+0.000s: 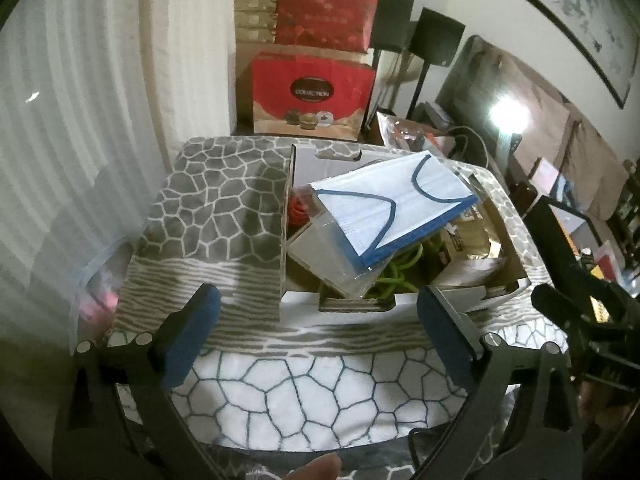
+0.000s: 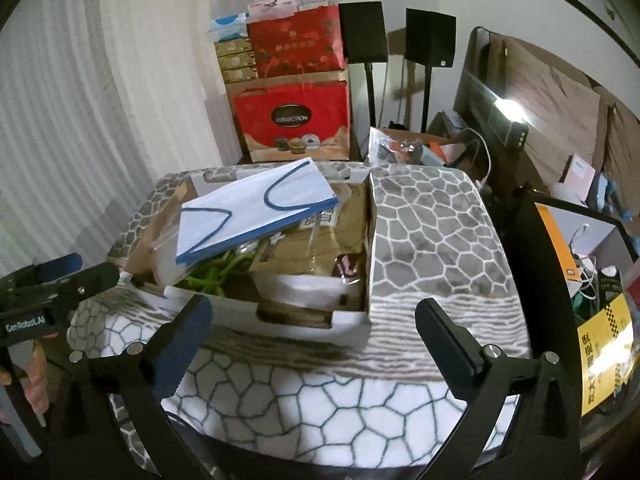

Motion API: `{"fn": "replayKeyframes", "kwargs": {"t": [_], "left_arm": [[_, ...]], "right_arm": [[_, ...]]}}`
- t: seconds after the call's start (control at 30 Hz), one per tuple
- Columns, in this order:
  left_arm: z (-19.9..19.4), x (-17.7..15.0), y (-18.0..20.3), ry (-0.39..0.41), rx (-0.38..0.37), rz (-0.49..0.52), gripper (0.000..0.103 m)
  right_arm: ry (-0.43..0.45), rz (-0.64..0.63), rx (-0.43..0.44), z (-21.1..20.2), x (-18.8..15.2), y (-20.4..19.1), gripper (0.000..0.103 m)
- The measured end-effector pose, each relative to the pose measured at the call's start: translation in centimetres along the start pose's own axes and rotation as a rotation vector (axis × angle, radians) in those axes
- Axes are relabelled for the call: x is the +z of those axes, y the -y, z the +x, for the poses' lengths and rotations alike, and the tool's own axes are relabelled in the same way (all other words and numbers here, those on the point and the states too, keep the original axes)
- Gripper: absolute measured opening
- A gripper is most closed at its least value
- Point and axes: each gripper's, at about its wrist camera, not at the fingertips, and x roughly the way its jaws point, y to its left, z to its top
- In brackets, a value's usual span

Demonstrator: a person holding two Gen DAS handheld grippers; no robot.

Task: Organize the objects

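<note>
claws first: the left gripper [image 1: 318, 328] stands wide apart with nothing between its blue-padded fingers, held back over the patterned cloth [image 1: 288, 392] short of the box; the right gripper [image 2: 314, 330] is spread just as wide and just as bare, on the other side. ahead of both sits the cardboard box [image 1: 352, 308], open-topped, and in it a pack of face masks [image 1: 394, 208] lies tilted across the top, propped on a clear wrapper over green cord [image 1: 394, 276], a red bundle [image 1: 297, 212] and gold packets [image 2: 320, 236]. that fits either a box being filled or one being emptied, so the step cannot be settled; any reach would need a level, careful approach, since the mask pack looks loosely perched.
</note>
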Motion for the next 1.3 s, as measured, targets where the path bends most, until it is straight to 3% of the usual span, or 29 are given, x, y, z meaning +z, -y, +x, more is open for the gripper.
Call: {"fn": "replayKeyframes", "kwargs": {"t": [0.37,0.57,1.3], "left_arm": [[-0.9,-1.1,-0.1,0.003,0.055,-0.022,0.103],[-0.9,-2.1,0.9,0.006,0.132,0.046,0.103],[-1.1,-2.6,1.0,0.003,0.117,0.044,0.103]], "right_arm": [[0.007,0.071,-0.032,-0.7,-1.4,-0.6,0.102],[0.012,0.085,-0.049,-0.9,-2.0,-0.7,0.102],[0.032,0.04,-0.084,-1.4,-2.2,-1.8,0.102]]}}
